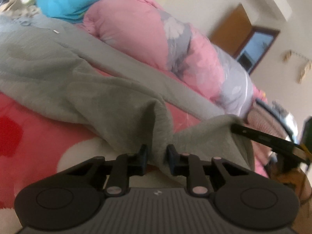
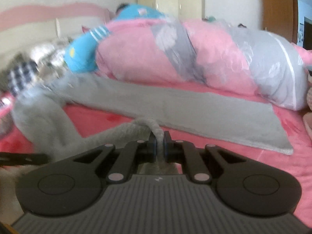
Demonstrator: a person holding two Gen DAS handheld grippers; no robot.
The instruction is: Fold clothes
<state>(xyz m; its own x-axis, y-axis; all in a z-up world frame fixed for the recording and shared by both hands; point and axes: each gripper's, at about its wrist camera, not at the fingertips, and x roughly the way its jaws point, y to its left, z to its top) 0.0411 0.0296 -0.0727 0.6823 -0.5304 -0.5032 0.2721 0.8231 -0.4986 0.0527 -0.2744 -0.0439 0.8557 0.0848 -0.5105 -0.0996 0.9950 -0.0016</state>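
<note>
A pair of grey sweatpants (image 2: 195,113) lies on a pink bed sheet (image 2: 273,167). One leg lies flat, stretching right. The other leg is lifted off the bed. My right gripper (image 2: 159,146) is shut on a fold of the grey fabric. My left gripper (image 1: 157,156) is shut on a bunch of the same grey sweatpants (image 1: 97,89), held above the sheet. The right gripper's fingers (image 1: 259,136) show at the right edge of the left wrist view, pinching the cloth. The left gripper's finger (image 2: 21,159) shows at the left edge of the right wrist view.
A rolled pink and grey quilt (image 2: 195,54) lies along the back of the bed, with a blue garment (image 2: 81,56) and a patterned cloth pile (image 2: 25,72) at its left end. A brown door (image 1: 230,29) and window are behind.
</note>
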